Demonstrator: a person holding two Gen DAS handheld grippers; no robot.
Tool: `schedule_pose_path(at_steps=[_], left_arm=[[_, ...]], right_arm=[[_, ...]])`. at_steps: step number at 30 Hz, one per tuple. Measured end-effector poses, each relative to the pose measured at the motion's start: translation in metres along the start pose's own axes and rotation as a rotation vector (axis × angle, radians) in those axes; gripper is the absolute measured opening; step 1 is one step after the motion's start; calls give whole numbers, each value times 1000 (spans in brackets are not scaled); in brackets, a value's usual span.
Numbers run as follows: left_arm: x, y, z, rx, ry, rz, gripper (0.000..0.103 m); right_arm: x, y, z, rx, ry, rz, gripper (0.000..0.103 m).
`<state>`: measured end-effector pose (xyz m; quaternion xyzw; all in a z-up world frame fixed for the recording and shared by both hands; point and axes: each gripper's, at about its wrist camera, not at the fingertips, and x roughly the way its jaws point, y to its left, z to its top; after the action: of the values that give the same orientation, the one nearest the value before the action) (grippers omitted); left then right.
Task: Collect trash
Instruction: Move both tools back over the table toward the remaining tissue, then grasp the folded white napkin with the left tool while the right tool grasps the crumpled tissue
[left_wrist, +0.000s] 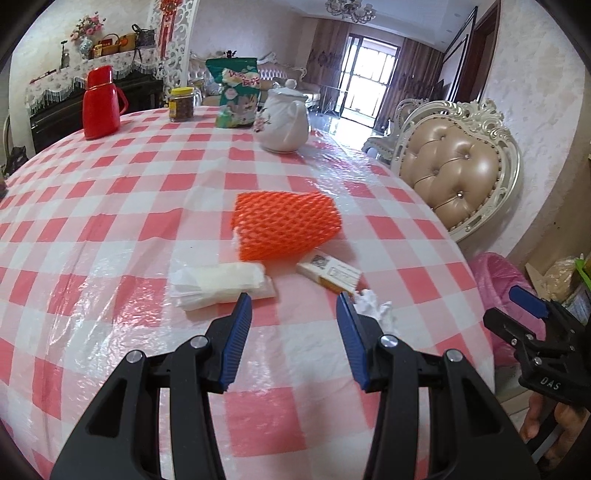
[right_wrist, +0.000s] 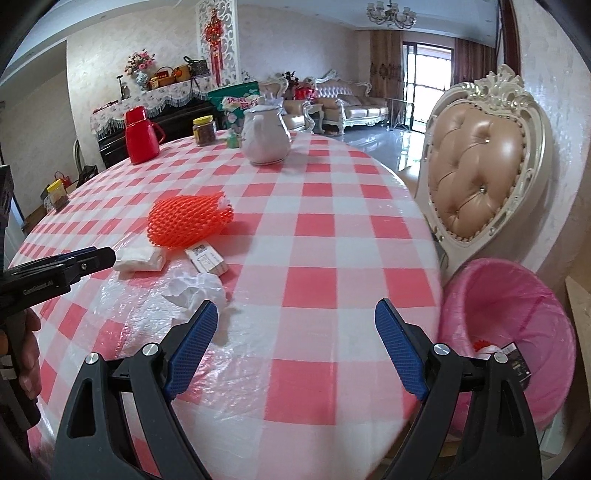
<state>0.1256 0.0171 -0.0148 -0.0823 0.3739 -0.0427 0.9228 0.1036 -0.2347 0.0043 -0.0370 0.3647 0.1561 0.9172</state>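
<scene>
Trash lies on the red-and-white checked table: an orange foam net, a folded white plastic wrapper, a small white and orange carton and a crumpled white tissue. My left gripper is open and empty, just short of the wrapper and the tissue. My right gripper is open and empty over the table's near right edge, with the tissue by its left finger. A bin with a pink liner stands below the table's right edge and holds some trash.
A red thermos, a jar with a yellow lid, a green snack bag and a white teapot stand at the far side. A padded tan chair stands to the right of the table, behind the bin.
</scene>
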Motion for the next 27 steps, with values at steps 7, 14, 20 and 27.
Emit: schedule_pose_path(at_steps=[7, 14, 20, 27], left_arm=[[16, 17, 7, 15, 18, 25, 46], [38, 30, 13, 39, 45, 35, 46], [56, 38, 21, 76, 64, 21, 46], [76, 50, 27, 102, 99, -26, 54]], right_arm=[[13, 13, 2, -16, 20, 23, 82], [26, 22, 5, -27, 39, 36, 82], [37, 32, 9, -41, 53, 48, 82], [47, 43, 11, -50, 69, 64, 82]])
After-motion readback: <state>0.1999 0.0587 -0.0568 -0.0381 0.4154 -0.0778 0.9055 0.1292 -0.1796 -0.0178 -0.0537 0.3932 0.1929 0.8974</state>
